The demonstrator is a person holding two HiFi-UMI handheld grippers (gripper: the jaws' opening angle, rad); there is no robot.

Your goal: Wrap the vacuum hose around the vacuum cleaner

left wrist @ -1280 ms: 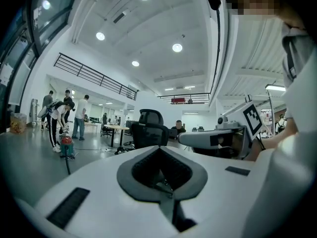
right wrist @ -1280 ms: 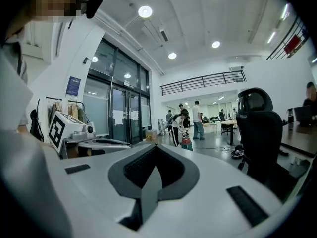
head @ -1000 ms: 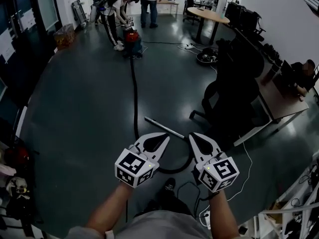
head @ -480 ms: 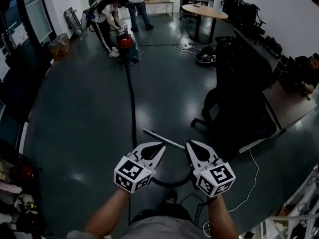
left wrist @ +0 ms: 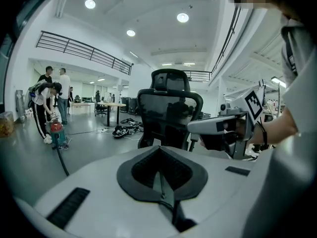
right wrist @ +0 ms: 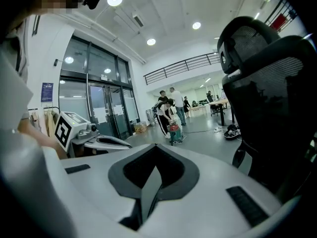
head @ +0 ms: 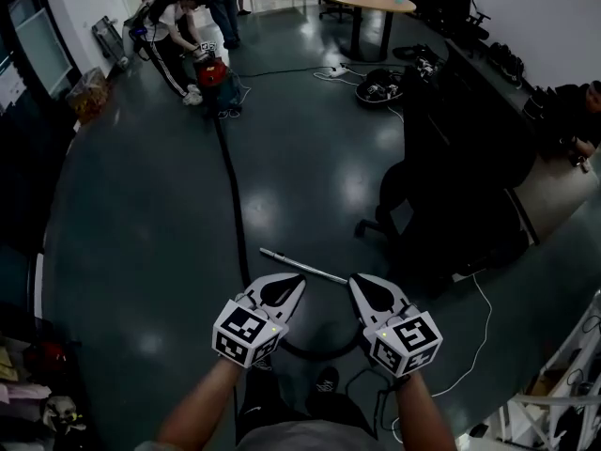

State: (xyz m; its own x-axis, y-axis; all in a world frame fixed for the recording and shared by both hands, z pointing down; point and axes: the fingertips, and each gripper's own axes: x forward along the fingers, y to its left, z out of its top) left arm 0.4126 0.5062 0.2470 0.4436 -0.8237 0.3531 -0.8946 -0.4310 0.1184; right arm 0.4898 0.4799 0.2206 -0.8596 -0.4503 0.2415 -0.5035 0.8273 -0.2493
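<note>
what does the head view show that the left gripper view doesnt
Only the head view: the metal wand lying on the floor and the person's shoe. Only the left gripper view: the ceiling lights and the balcony railing. Both: the red vacuum cleaner across the room, the black hose trailing from it over the floor, the office chair and the shut right claw.
</note>
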